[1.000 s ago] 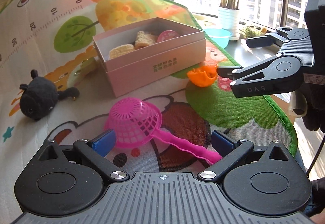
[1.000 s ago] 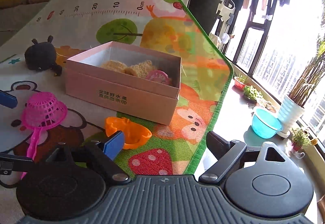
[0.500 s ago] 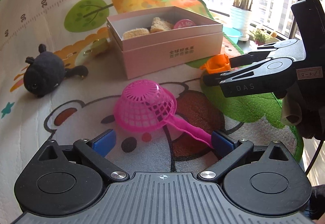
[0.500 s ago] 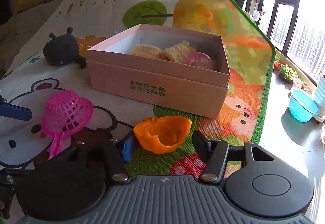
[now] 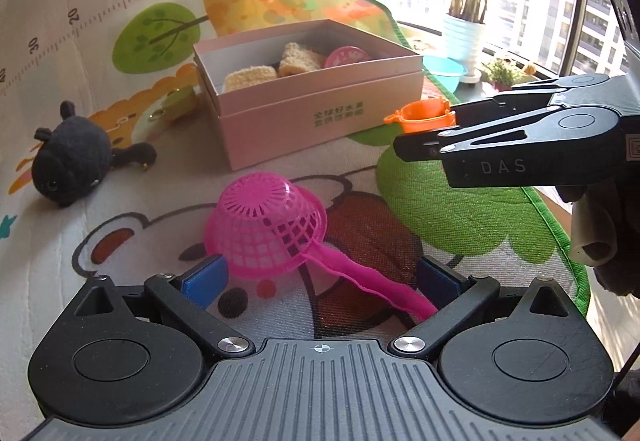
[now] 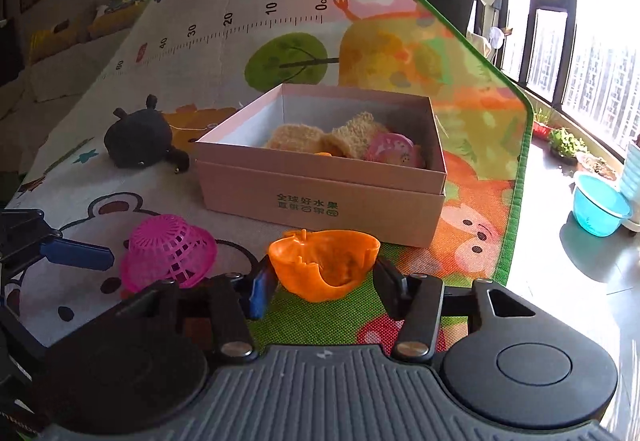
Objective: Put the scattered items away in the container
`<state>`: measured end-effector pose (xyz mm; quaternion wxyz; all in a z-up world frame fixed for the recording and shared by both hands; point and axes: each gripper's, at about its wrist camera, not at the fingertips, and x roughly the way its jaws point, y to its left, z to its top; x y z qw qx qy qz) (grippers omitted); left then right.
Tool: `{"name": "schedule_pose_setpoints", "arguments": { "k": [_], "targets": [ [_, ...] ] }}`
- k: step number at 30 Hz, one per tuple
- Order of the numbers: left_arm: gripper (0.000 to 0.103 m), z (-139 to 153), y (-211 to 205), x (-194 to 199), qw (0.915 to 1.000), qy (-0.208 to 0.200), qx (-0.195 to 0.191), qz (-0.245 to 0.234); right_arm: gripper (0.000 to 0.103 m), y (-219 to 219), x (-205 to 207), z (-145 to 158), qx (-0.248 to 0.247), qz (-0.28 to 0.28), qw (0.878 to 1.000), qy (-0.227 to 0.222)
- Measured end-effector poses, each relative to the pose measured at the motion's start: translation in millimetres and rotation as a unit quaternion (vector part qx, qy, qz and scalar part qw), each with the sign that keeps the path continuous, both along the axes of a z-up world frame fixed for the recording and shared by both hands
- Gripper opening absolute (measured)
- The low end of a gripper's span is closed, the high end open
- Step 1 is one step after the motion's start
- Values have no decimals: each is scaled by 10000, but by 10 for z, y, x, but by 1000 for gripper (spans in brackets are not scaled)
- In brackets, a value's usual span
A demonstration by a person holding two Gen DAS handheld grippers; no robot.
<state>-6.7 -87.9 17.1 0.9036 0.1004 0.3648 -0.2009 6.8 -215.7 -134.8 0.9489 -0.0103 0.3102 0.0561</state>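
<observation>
Now lifted off the mat (image 6: 224,53), orange cup (image 6: 325,264) being clamped in right gripper (image 6: 325,273), just before pink box (image 6: 320,197). Left gripper (image 5: 320,273) hovering spread apart around pink strainer (image 5: 266,225), nearer than box.

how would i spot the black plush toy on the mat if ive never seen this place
Start at the pink cardboard box in the middle of the colourful play mat. Look just off the box's left end, where the black plush toy lies on the mat. It is the only dark, fuzzy thing there; the other loose items are bright plastic.
</observation>
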Motion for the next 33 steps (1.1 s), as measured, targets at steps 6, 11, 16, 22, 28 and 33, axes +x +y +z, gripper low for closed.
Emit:
{"name": "schedule_pose_setpoints", "arguments": {
  "k": [6, 11, 16, 22, 28, 33],
  "targets": [
    [102, -65, -127, -47, 9988, -64, 378, -304, 52, -36, 81, -224, 251, -92, 9992, 304],
    [102, -72, 1, -98, 9983, -108, 526, -232, 55, 13, 30, -255, 86, -36, 9997, 212],
    [103, -37, 292, -128, 9971, -115, 754, 75, 73, 4, 24, -258, 87, -24, 9997, 214],
    [103, 8, 590, -81, 9881, -381, 1445, 364, 80, 11, 31, -261, 65, -50, 9997, 234],
    [103, 131, 810, 67, 9967, -150, 675, 428, 90, 49, 50, -273, -35, -46, 9995, 311],
    [103, 129, 721, 345, 9993, 15, -190, 310, 101, 48, 87, -280, -37, -66, 9990, 437]
  ]
}}
